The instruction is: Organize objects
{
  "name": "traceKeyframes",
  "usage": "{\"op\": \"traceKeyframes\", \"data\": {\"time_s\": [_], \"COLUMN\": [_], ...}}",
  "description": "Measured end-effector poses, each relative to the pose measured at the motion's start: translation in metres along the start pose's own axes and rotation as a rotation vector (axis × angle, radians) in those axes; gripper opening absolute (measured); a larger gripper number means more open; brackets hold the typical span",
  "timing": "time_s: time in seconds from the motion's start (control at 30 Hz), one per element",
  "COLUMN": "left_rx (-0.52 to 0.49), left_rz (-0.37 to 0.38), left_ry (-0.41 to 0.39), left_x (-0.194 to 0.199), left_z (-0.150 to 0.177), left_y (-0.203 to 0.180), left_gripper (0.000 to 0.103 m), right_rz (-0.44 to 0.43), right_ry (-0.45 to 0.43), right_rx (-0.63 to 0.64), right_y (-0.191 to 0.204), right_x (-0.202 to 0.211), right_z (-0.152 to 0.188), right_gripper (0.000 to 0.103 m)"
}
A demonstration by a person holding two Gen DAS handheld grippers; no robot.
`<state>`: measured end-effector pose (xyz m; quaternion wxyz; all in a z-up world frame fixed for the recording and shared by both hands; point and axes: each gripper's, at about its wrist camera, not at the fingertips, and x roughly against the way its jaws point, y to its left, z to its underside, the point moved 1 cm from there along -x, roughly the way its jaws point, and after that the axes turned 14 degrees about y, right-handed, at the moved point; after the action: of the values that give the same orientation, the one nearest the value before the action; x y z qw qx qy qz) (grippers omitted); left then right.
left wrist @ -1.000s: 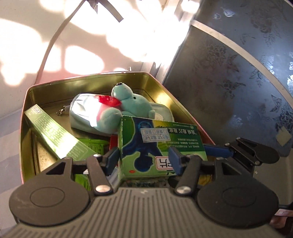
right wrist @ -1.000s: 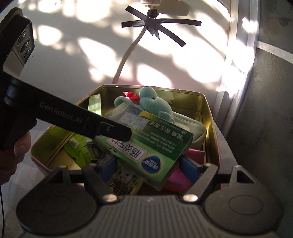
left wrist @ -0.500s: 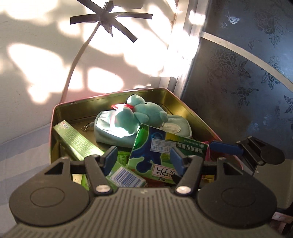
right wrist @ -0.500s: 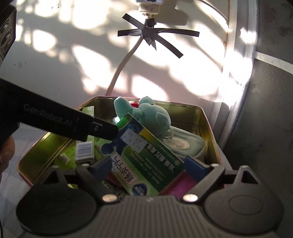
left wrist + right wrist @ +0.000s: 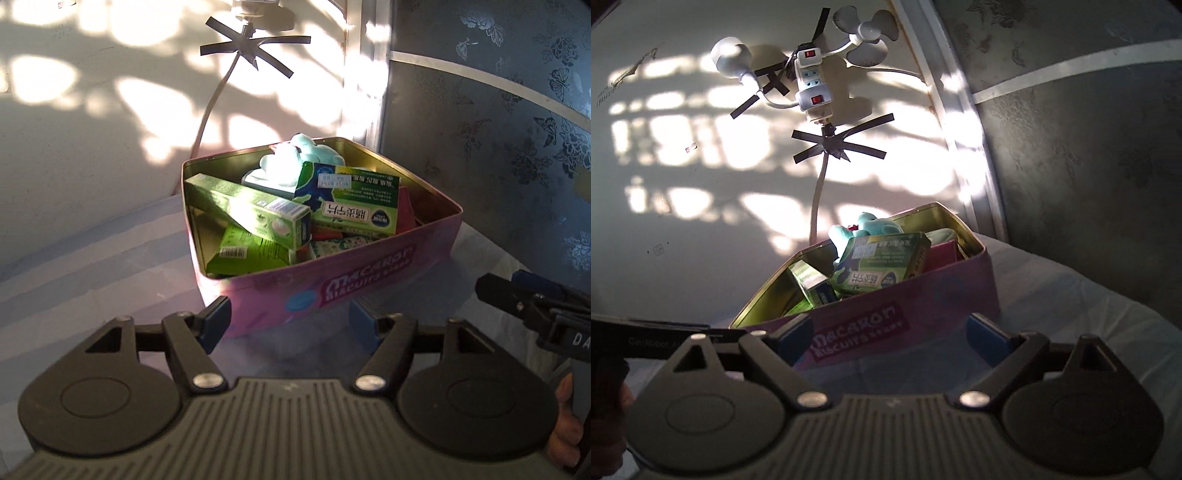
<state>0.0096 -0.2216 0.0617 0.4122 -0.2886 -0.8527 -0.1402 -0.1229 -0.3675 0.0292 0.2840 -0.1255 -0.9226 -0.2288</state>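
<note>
A pink Macaron biscuit tin [image 5: 369,284] stands on the blue-striped cloth; it also shows in the right wrist view [image 5: 923,306]. In it lie a green medicine box [image 5: 354,206], a long green toothpaste box [image 5: 251,206], a flat green packet [image 5: 251,254] and a teal plush bear [image 5: 295,162]. The medicine box [image 5: 882,262] and the bear [image 5: 868,229] show in the right wrist view too. My left gripper [image 5: 290,325] is open and empty, in front of the tin. My right gripper [image 5: 890,339] is open and empty, close to the tin's front wall.
A white wall with a taped power strip [image 5: 812,81] and cable [image 5: 210,114] stands behind the tin. A dark patterned panel [image 5: 498,129] rises at the right. The right gripper's arm [image 5: 535,306] shows at the right edge of the left wrist view.
The left gripper has let go of the green medicine box, which now rests in the tin. Both grippers have pulled back out of the tin to a lower spot in front of it.
</note>
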Motion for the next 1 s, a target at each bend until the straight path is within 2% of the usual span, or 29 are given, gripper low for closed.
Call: {"op": "traceKeyframes", "data": {"time_s": [0.1,0.23,0.33,0.5,0.77,0.9,1.0], "left_rx": [0.03,0.018,0.009,0.035,0.043,0.035,0.028], "left_rz": [-0.012,-0.079,-0.112,-0.133,-0.166,-0.183,-0.2], "left_ry": [0.021,0.018,0.007,0.003,0.003,0.006,-0.012], "left_x": [-0.001,0.0,0.004,0.011,0.011,0.01,0.011], "left_z": [0.025,0.052,0.067,0.083,0.093,0.094,0.095], "left_y": [0.001,-0.003,-0.004,-0.001,-0.003,-0.004,-0.006], "left_gripper": [0.073,0.076,0.083,0.092,0.097,0.103,0.103], "right_rz": [-0.003,-0.012,-0.026,-0.039,-0.018,-0.001,0.012], "right_ry": [0.027,0.052,0.071,0.069,0.036,0.042,0.049], "right_rx": [-0.055,-0.067,-0.057,-0.076,-0.127,-0.119,-0.115], "right_y": [-0.001,0.012,0.025,0.037,0.045,0.047,0.048], "right_x": [0.011,0.02,0.022,0.031,0.04,0.036,0.033], "right_z": [0.031,0.061,0.075,0.085,0.097,0.099,0.101], "right_gripper": [0.093,0.093,0.094,0.098,0.102,0.103,0.103]}}
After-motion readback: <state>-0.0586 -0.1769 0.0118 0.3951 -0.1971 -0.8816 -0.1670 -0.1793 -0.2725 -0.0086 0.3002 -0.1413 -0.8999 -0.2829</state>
